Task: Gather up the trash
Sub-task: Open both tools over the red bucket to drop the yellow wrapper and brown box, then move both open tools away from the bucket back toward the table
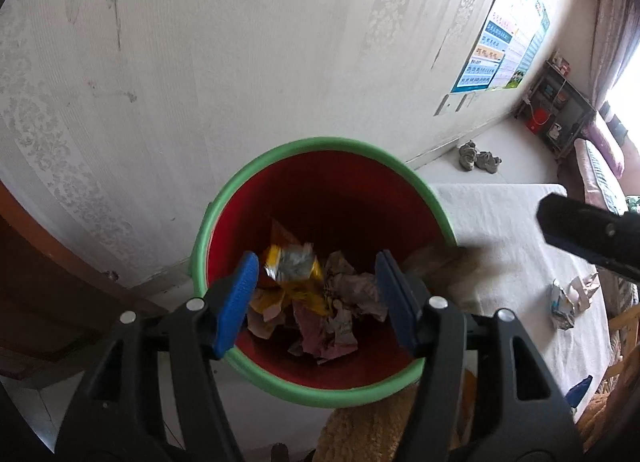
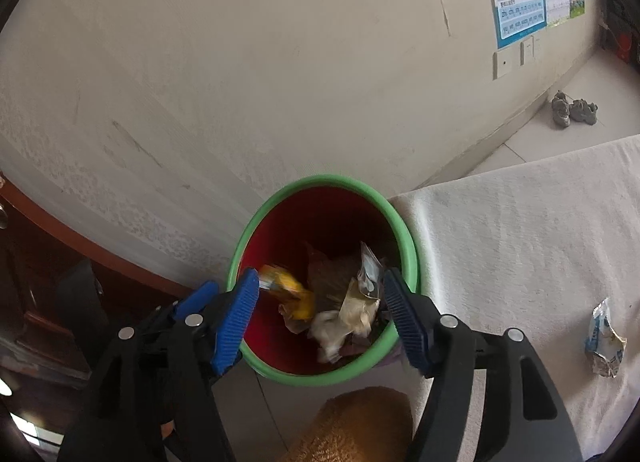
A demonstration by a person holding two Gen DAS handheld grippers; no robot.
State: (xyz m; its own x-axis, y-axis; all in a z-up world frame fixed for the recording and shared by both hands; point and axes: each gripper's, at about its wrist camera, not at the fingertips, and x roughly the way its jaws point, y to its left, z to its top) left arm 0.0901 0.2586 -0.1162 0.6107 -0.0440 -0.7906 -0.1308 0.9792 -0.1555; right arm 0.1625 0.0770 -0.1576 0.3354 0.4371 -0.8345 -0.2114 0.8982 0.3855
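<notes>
Left wrist view: the left gripper hangs over the round red plastic bin with a green rim, its blue ribbed pads spread about halfway with nothing clamped between them. Inside the bin lie a yellow and silver foil wrapper and crumpled pinkish papers. At three o'clock the black tip of the right gripper pokes in above the white cloth-covered tabletop, where a crumpled blue and white wrapper lies.

Right wrist view: the right gripper hovers above the same bin, jaws likewise parted midway and empty. A pale crumpled packet sits loose among the trash in the bin. At four o'clock the blue and white wrapper rests on the tabletop.
</notes>
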